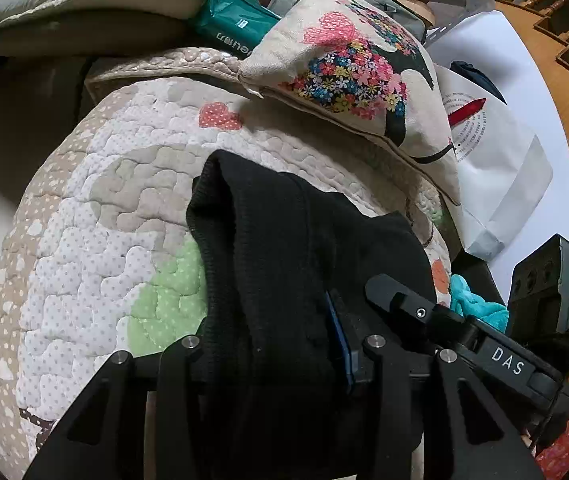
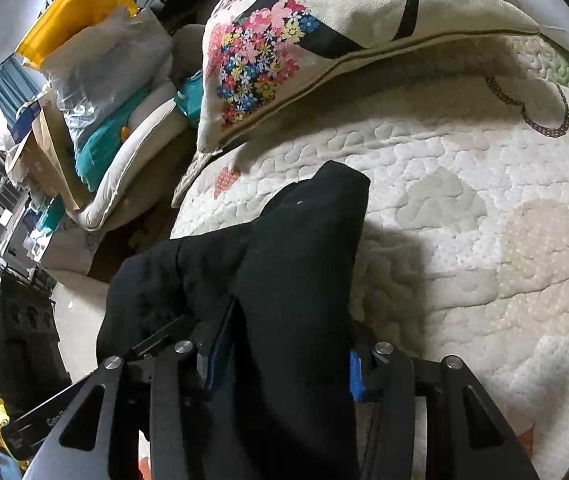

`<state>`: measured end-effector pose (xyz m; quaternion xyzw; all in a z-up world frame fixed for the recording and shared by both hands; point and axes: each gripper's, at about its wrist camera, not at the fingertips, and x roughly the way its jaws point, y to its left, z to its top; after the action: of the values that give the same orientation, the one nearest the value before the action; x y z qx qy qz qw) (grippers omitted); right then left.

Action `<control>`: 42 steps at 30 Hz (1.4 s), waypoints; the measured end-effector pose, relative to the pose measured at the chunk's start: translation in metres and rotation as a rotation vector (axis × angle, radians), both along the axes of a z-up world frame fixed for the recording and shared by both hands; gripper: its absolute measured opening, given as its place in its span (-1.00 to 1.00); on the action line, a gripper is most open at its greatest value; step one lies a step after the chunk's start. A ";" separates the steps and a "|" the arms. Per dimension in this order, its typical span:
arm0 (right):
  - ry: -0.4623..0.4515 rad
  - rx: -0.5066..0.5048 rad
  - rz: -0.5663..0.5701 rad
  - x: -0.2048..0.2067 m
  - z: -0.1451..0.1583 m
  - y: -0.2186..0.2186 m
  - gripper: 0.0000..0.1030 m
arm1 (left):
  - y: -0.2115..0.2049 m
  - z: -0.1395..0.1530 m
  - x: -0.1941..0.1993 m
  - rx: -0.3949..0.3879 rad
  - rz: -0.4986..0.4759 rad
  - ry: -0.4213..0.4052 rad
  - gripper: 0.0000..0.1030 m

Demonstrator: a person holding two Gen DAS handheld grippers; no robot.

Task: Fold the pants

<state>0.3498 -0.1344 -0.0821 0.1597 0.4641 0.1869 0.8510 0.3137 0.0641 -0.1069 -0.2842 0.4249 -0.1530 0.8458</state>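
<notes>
Black pants (image 1: 284,264) fill the lower centre of both wrist views, lifted above a quilted bedspread (image 1: 96,216) patterned with hearts and dots. The left tongs (image 1: 284,360) are clenched on a bunched fold of the fabric, a ribbed edge curling up toward mid-frame. In the right wrist view the right tongs (image 2: 284,368) likewise grip the cloth, blue pads flanking it, with a loose peak of fabric rising to the centre of the frame. A floral cushion (image 2: 324,40) lies along the top of that view, near the pants but apart from them; folded bedding and bags crowd the upper left.

The step in hand appears to be carrying or spreading the garment, held at two points, before any fold is laid. The next move likely calls for drawing the two grips apart to tension the cloth, then lowering it flat onto the open quilt, clear of the cushion.
</notes>
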 end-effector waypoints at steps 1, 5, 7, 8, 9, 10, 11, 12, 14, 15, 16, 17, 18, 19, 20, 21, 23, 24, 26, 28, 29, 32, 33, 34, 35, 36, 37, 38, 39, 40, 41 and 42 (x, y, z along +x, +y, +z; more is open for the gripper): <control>0.001 -0.001 -0.001 0.001 -0.001 0.000 -0.02 | 0.000 -0.001 0.000 0.003 0.001 0.003 -0.23; 0.003 -0.013 -0.004 0.002 -0.005 0.003 -0.02 | 0.000 -0.004 0.003 0.014 0.001 0.015 -0.23; 0.006 -0.012 -0.009 0.003 -0.007 0.002 -0.02 | 0.000 -0.005 0.003 0.015 -0.001 0.017 -0.23; 0.008 -0.011 -0.012 0.004 -0.009 0.002 -0.02 | 0.000 -0.006 0.004 0.018 -0.002 0.018 -0.22; 0.009 -0.011 -0.014 0.004 -0.010 0.002 -0.02 | 0.000 -0.007 0.004 0.020 -0.001 0.020 -0.20; 0.010 -0.012 -0.016 0.004 -0.011 0.001 -0.01 | 0.001 -0.008 0.004 0.017 -0.001 0.023 -0.18; 0.011 -0.012 -0.020 0.003 -0.012 0.001 0.03 | 0.002 -0.010 0.005 0.004 0.002 0.028 -0.17; 0.015 -0.013 -0.029 0.003 -0.014 0.000 0.08 | 0.004 -0.011 0.005 -0.012 0.004 0.034 -0.13; 0.026 -0.009 -0.044 0.002 -0.016 -0.002 0.17 | 0.012 -0.014 0.006 -0.065 0.013 0.050 -0.11; 0.038 -0.003 -0.049 0.001 -0.018 -0.004 0.24 | 0.016 -0.015 0.006 -0.093 0.022 0.057 -0.10; 0.055 0.003 -0.057 -0.002 -0.019 -0.006 0.26 | 0.021 -0.015 0.005 -0.116 0.033 0.060 -0.09; 0.065 0.005 -0.061 -0.005 -0.019 -0.007 0.28 | 0.025 -0.014 0.004 -0.131 0.046 0.060 -0.09; 0.069 0.002 -0.063 -0.008 -0.018 -0.007 0.28 | 0.027 -0.012 0.003 -0.132 0.054 0.059 -0.09; 0.069 -0.006 -0.063 -0.012 -0.017 -0.007 0.28 | 0.030 -0.010 0.001 -0.123 0.068 0.057 -0.10; 0.067 -0.020 -0.061 -0.017 -0.015 -0.007 0.28 | 0.031 -0.009 -0.001 -0.110 0.082 0.057 -0.09; 0.065 -0.039 -0.060 -0.023 -0.014 -0.008 0.29 | 0.031 -0.008 -0.003 -0.092 0.095 0.060 -0.10; 0.067 -0.076 -0.063 -0.035 -0.014 -0.008 0.33 | 0.029 -0.011 -0.005 -0.057 0.094 0.077 -0.09; 0.071 -0.094 -0.068 -0.039 -0.015 -0.009 0.36 | 0.026 -0.012 -0.005 -0.035 0.091 0.087 -0.09; 0.083 -0.136 -0.080 -0.046 -0.019 -0.013 0.51 | 0.023 -0.013 -0.005 -0.007 0.088 0.084 -0.04; 0.093 -0.140 -0.101 -0.049 -0.023 -0.022 0.63 | 0.026 -0.011 -0.007 -0.003 0.088 0.085 0.03; 0.100 -0.134 -0.114 -0.050 -0.025 -0.027 0.68 | 0.028 -0.011 -0.007 -0.011 0.087 0.089 0.06; 0.106 -0.126 -0.136 -0.053 -0.027 -0.037 0.74 | 0.037 -0.018 -0.008 -0.064 0.093 0.110 0.16; 0.104 -0.123 -0.139 -0.055 -0.027 -0.040 0.75 | 0.040 -0.021 -0.008 -0.092 0.093 0.119 0.17; 0.103 -0.121 -0.141 -0.055 -0.027 -0.041 0.75 | 0.043 -0.025 -0.007 -0.129 0.096 0.129 0.18; 0.099 -0.120 -0.142 -0.057 -0.026 -0.042 0.75 | 0.046 -0.027 -0.007 -0.160 0.099 0.135 0.18; 0.096 -0.121 -0.141 -0.058 -0.025 -0.043 0.75 | 0.048 -0.029 -0.008 -0.182 0.101 0.136 0.18; 0.091 -0.122 -0.142 -0.060 -0.024 -0.044 0.75 | 0.050 -0.030 -0.008 -0.202 0.103 0.136 0.18; 0.086 -0.125 -0.143 -0.062 -0.023 -0.045 0.75 | 0.052 -0.031 -0.009 -0.221 0.104 0.138 0.18; 0.085 -0.130 -0.143 -0.063 -0.022 -0.046 0.75 | 0.053 -0.032 -0.009 -0.234 0.106 0.138 0.18; 0.081 -0.134 -0.144 -0.066 -0.021 -0.048 0.75 | 0.055 -0.033 -0.010 -0.248 0.107 0.139 0.18; 0.079 -0.139 -0.145 -0.067 -0.020 -0.049 0.75 | 0.056 -0.033 -0.011 -0.259 0.108 0.139 0.18; 0.075 -0.141 -0.148 -0.069 -0.019 -0.050 0.75 | 0.057 -0.034 -0.011 -0.268 0.110 0.139 0.18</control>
<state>0.2813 -0.1845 -0.1012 0.1400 0.4947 0.0844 0.8536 0.3026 0.1208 -0.1409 -0.4273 0.4418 -0.1420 0.7759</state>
